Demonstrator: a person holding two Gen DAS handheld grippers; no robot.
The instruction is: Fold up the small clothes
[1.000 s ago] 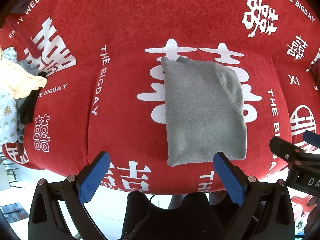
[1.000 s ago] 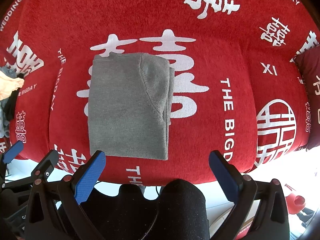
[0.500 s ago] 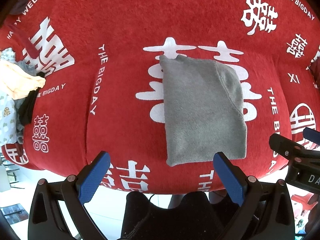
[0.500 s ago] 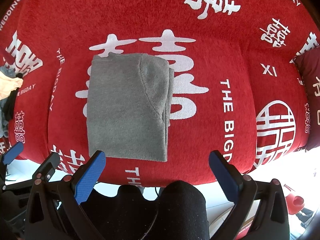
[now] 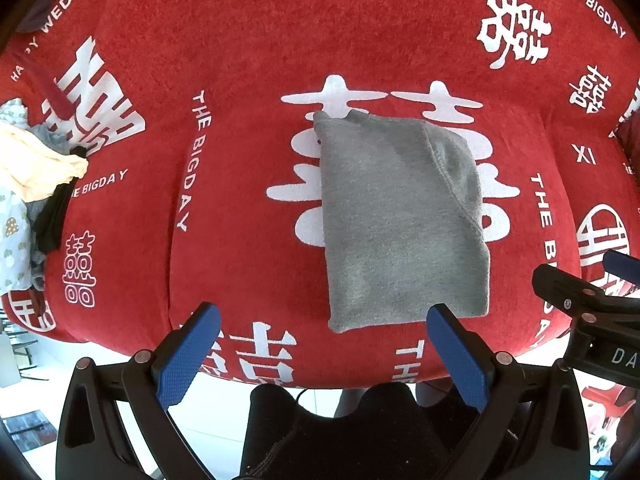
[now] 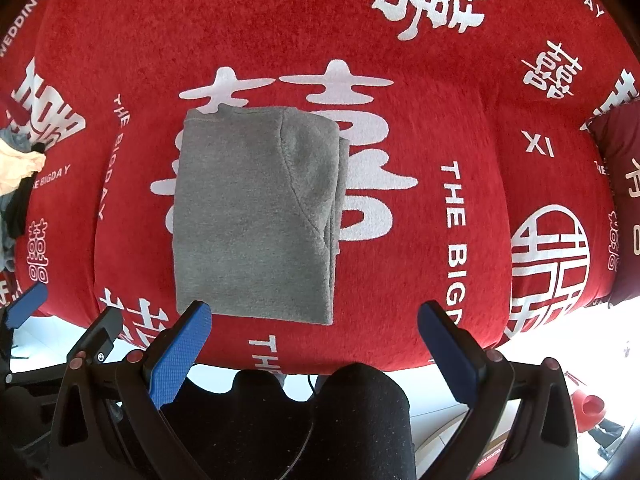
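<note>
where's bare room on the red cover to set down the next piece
Open red cover lies right of the folded grey garment, out to the dark red cushion, and on its left, up to the clothes pile. It is crowded at that pile. The near edge is tight.

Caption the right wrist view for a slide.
Open right gripper above a folded grey garment on the red printed blanket.
</note>
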